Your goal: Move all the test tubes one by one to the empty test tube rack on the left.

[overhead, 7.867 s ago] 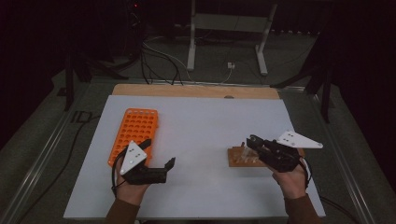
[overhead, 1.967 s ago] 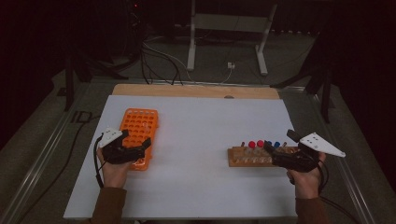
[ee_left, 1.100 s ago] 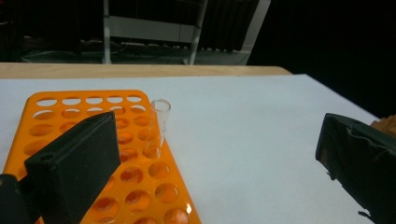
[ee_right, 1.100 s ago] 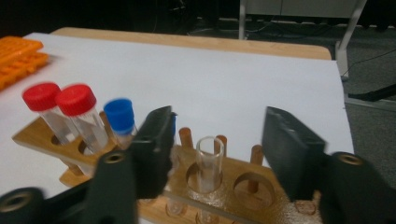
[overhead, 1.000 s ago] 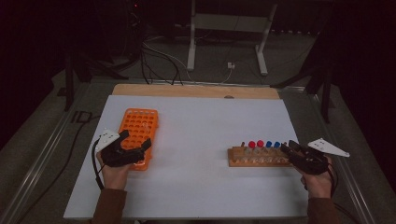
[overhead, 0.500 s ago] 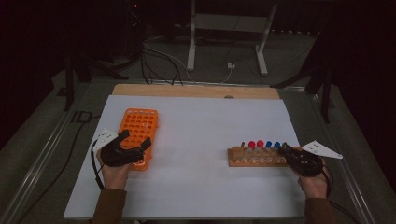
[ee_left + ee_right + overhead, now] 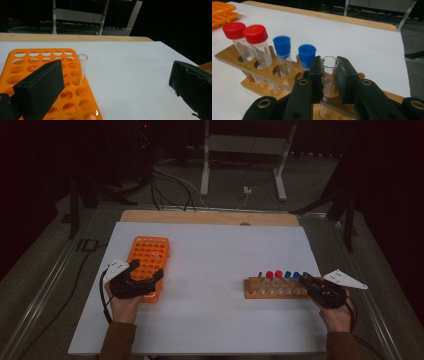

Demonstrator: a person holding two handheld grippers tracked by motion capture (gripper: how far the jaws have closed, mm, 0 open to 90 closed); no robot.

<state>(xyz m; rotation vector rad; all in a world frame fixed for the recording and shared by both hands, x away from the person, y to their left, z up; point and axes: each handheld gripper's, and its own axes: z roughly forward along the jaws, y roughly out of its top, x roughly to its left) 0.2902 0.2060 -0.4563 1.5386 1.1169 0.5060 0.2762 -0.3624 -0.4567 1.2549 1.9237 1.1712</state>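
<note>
**Lifting the uncapped tube cleanly out of the wooden rack**

The right gripper (image 7: pixel 329 75) has its two black jaws pressed against the sides of a clear, uncapped glass test tube (image 7: pixel 329 75) standing in the end hole of the light wooden tube rack (image 7: pixel 234 58), just beside two blue-capped tubes (image 7: pixel 307 53) and, farther along, two red-capped tubes (image 7: pixel 255 35). To do this step well, the pull should go straight up along the tube's axis, so the glass does not bind in the hole or knock the blue cap next to it; the grip looks high, close to the rim, so a gentle, even squeeze seems wise.

The left gripper (image 7: pixel 145 275) rests at the near end of the orange plastic tube tray (image 7: pixel 37 60), jaws spread wide and holding nothing; one clear tube (image 7: pixel 80 68) already stands tilted in a tray hole.

The gripped tube's lower end is hidden behind the jaws and rack. In the high view the clear glass cannot be made out.
</note>
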